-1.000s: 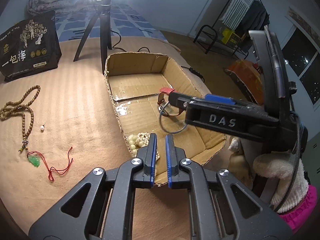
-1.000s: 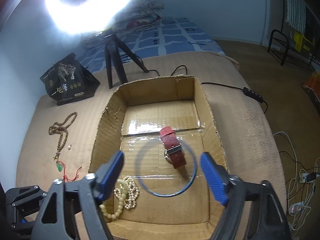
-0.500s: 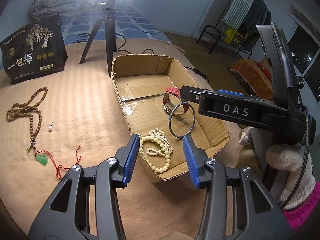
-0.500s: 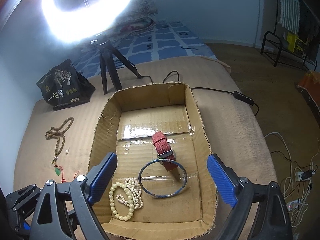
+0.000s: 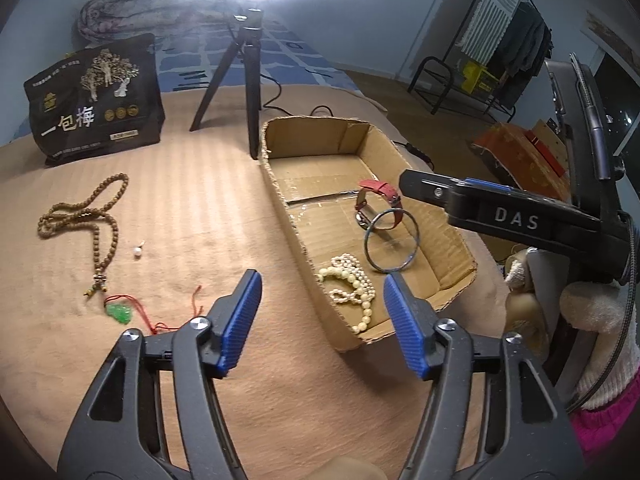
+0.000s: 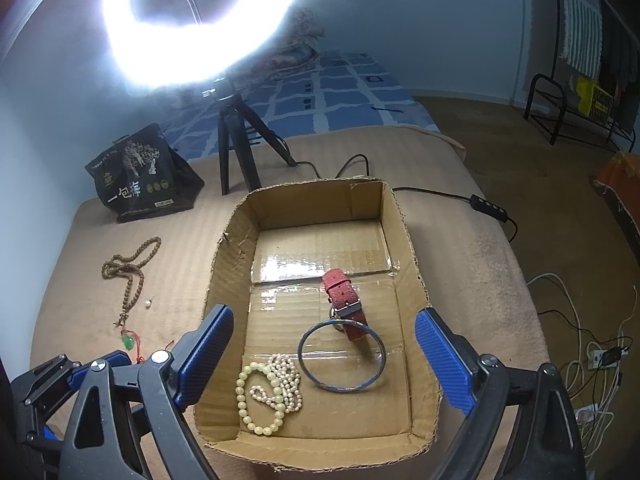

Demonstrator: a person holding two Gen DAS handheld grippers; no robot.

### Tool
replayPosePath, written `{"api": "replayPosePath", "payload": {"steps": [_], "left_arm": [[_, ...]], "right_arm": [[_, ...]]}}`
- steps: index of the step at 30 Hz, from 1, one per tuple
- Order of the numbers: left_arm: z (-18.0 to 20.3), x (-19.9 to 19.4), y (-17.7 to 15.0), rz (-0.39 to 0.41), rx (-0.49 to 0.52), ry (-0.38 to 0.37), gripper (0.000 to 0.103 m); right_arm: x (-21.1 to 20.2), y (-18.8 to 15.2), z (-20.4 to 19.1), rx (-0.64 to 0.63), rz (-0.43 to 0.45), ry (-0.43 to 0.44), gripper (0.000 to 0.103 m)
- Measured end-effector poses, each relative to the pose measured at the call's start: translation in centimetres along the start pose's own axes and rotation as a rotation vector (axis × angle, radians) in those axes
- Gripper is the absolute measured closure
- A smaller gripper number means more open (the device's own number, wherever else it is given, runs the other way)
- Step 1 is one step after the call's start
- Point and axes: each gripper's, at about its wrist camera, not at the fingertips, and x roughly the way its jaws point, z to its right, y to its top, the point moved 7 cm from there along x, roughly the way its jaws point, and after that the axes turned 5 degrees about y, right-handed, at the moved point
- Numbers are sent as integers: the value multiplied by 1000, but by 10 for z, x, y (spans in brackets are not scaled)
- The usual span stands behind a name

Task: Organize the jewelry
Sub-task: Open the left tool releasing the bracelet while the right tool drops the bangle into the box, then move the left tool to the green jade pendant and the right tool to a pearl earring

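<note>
Blue-padded, my left gripper (image 5: 322, 322) has just been opening, nothing between its jaws. Green pendant (image 5: 119, 313) lies nearest at ten o'clock, wooden bead strand (image 5: 105, 222) running lengthwise beyond. My right gripper (image 6: 324, 358) gapes empty over the cardboard box (image 6: 234, 248).

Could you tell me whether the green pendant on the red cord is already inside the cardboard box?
No, the green pendant lies on the tan blanket, outside the cardboard box.

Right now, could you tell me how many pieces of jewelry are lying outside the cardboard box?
3: the wooden bead necklace, a loose pearl beside it, and the green pendant on its red cord, all on the blanket left of the cardboard box. None seems hidden.
</note>
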Motion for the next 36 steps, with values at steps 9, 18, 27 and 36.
{"api": "replayPosePath", "payload": {"steps": [9,18,27,36], "left_arm": [[-31,-8,-1,4,-30,33,36],[-76,-19,-3,11,-81,75,36],[-123,-33,-3,32,-156,113,36],[-164,-45,-3,55,-210,150,36]], "right_arm": [[-5,0,-15,-20,8,15,9],[-7,-4,-40,-66,7,49,9],[-5,-6,-71,-86,5,116,9],[8,-13,-103,-123,-25,168,9]]}}
